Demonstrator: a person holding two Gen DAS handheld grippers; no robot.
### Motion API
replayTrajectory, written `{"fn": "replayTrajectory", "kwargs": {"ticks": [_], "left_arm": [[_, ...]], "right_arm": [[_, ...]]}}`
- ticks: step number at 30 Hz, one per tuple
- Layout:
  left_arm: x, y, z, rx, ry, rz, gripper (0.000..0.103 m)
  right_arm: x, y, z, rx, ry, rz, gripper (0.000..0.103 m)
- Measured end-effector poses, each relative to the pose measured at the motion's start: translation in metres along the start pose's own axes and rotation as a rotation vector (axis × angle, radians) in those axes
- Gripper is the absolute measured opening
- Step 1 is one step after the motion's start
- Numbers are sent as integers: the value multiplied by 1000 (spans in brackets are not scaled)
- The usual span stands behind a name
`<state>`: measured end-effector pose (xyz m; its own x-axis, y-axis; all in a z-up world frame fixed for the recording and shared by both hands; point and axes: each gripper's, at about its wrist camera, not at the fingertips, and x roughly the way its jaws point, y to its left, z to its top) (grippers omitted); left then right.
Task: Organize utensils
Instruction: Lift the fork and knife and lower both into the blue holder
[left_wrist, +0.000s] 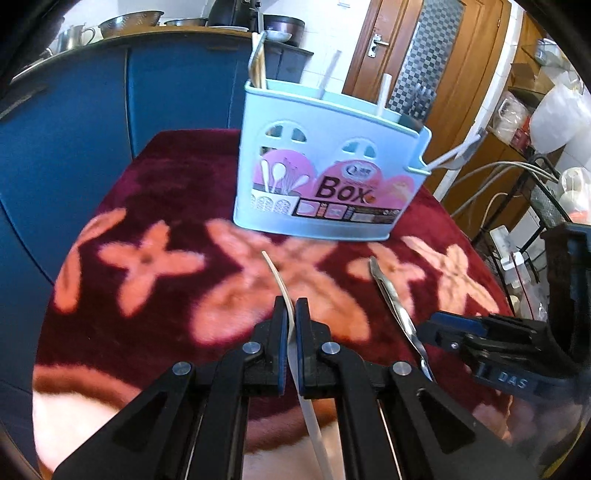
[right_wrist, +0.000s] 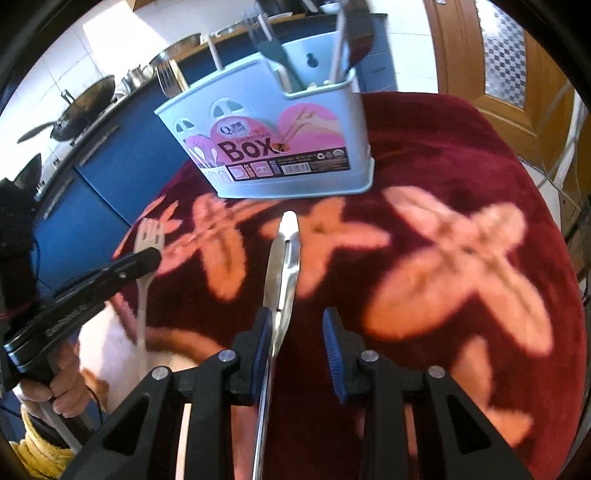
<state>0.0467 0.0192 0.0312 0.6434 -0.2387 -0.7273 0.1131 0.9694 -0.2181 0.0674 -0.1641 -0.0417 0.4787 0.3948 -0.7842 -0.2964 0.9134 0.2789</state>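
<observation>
A pale blue utensil holder labelled "Box" (left_wrist: 325, 177) (right_wrist: 280, 147) stands at the far side of a dark red flowered cloth (left_wrist: 147, 295) (right_wrist: 461, 184), with several forks and spoons upright in it. My left gripper (left_wrist: 291, 306) (right_wrist: 147, 256) is shut on a white plastic fork (left_wrist: 280, 280) (right_wrist: 149, 232), lifted off the cloth. My right gripper (right_wrist: 297, 314) (left_wrist: 443, 332) carries a slim metal utensil (right_wrist: 284, 258) (left_wrist: 391, 295). It rests along the left pad, with a gap showing toward the right pad. Both point toward the holder.
Blue cabinets (left_wrist: 92, 129) run behind the table, with a wok (right_wrist: 85, 103) and metal bowls on the counter. A wooden door (left_wrist: 406, 55) stands at the back right. Cables and bags (left_wrist: 535, 122) crowd the right. A hand (right_wrist: 62, 387) grips the left tool's handle.
</observation>
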Motion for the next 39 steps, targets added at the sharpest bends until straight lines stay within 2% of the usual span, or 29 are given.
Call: {"fn": "replayTrajectory", "kwargs": {"ticks": [8, 14, 19, 20, 22, 26, 32, 39], "left_arm": [[4, 8, 5, -13, -5, -11, 2], [5, 10, 8, -9, -13, -22, 2], [3, 8, 14, 2, -29, -27, 2], [3, 8, 15, 2, -34, -29, 2], [0, 7, 17, 2, -44, -34, 2], [-11, 6, 21, 7, -82, -41, 2], [-31, 3, 29, 10, -153, -43, 2], [-59, 1, 51, 23, -260, -31, 2]], "right_arm": [[24, 12, 15, -66, 63, -63, 33], [35, 15, 28, -72, 102, -43, 35], [41, 17, 38, -91, 117, -37, 19], [42, 17, 40, -90, 115, -27, 8], [38, 17, 40, -81, 105, -3, 5], [20, 23, 36, -83, 24, 23, 3], [-24, 35, 31, -92, -152, 30, 3], [-80, 42, 36, -75, -377, -39, 3]]}}
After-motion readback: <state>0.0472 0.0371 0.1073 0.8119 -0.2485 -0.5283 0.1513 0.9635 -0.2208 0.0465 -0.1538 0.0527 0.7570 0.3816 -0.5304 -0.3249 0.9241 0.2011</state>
